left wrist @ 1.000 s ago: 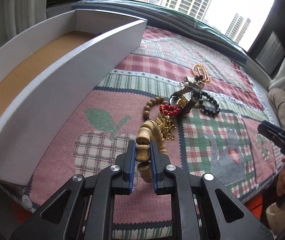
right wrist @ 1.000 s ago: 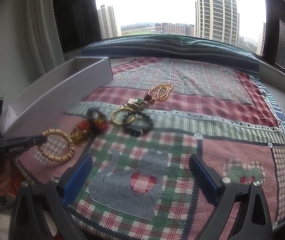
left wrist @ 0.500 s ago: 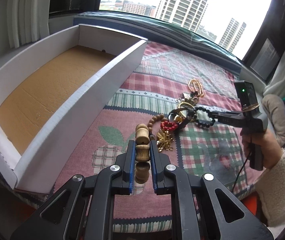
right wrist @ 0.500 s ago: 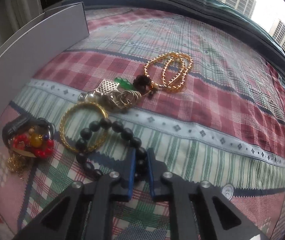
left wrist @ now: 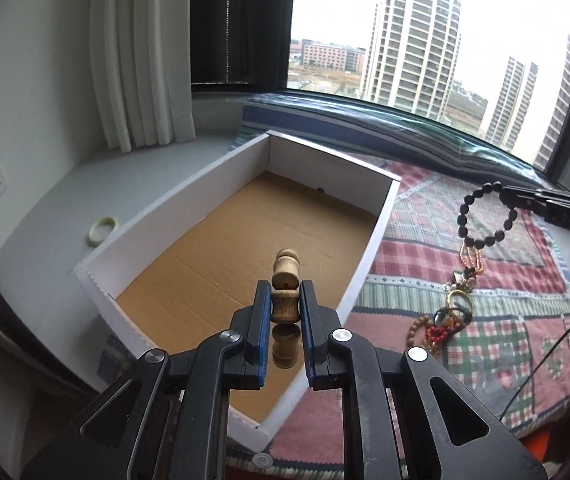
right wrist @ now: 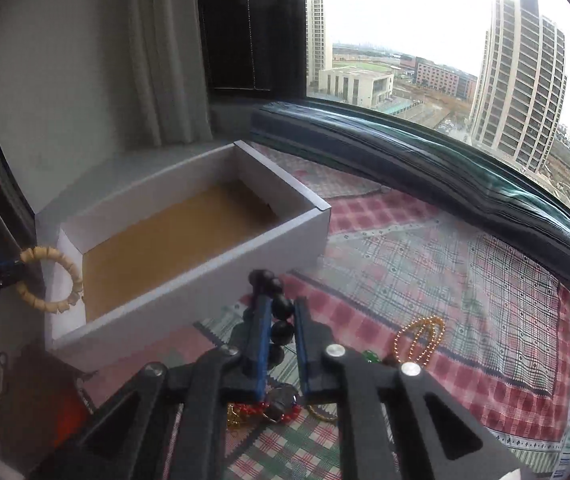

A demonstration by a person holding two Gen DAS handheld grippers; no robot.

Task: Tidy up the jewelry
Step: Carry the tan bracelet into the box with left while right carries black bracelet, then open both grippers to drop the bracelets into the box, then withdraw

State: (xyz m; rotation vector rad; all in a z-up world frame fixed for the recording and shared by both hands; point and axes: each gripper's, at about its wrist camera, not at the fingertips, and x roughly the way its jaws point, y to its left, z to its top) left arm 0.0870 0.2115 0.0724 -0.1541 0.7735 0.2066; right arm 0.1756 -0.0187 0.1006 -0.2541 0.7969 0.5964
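My left gripper (left wrist: 285, 300) is shut on a wooden bead bracelet (left wrist: 285, 280) and holds it in the air over the open white box (left wrist: 381, 236) with a brown cardboard floor. The bracelet hangs as a ring in the right wrist view (right wrist: 51, 278). My right gripper (right wrist: 281, 316) is shut on a black bead bracelet (right wrist: 279, 312) lifted above the quilt; it also shows in the left wrist view (left wrist: 485, 216). The box stands left of it (right wrist: 245, 248). A gold bead chain (right wrist: 421, 336) and a pile of red and gold jewelry (left wrist: 441, 328) lie on the quilt.
The patchwork quilt (right wrist: 465, 280) covers the window seat, ending at a dark striped cushion (right wrist: 425, 152) under the window. A pale ring (left wrist: 103, 230) lies on the grey ledge left of the box. A white curtain (left wrist: 141, 52) hangs behind.
Both grippers have risen from the quilt. The left one carried the wooden bracelet over the box. The right one lifted the black bracelet off the quilt.
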